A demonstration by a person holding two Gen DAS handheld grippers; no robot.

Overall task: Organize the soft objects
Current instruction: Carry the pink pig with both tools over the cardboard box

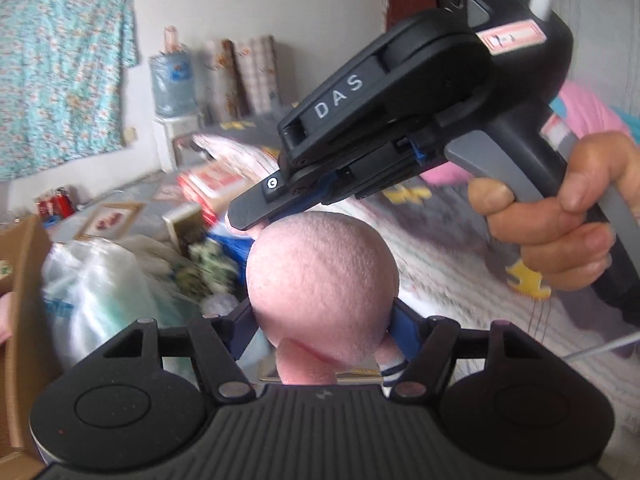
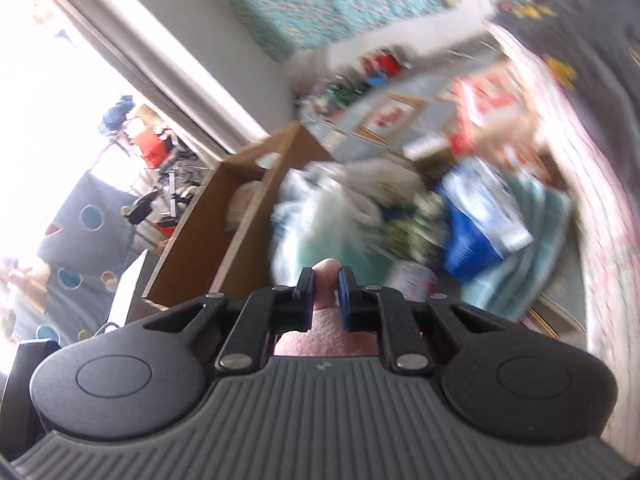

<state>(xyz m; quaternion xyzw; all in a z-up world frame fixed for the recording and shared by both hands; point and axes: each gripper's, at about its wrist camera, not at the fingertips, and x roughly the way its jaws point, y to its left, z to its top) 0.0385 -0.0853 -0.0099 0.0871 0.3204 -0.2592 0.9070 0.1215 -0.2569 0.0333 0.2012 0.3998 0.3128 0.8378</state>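
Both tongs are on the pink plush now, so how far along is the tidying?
Early. Done: nothing visibly put away; the cardboard box's contents are unclear. In hand: the pink plush toy, its round head between the left tongs, a thin pink part pinched in the right tongs, both lifted off the bed. Left: placing it, then the bagged soft items heaped beside the box.

cardboard box [image 2: 224,216], floral wall cloth [image 1: 60,72], framed picture [image 1: 110,220]
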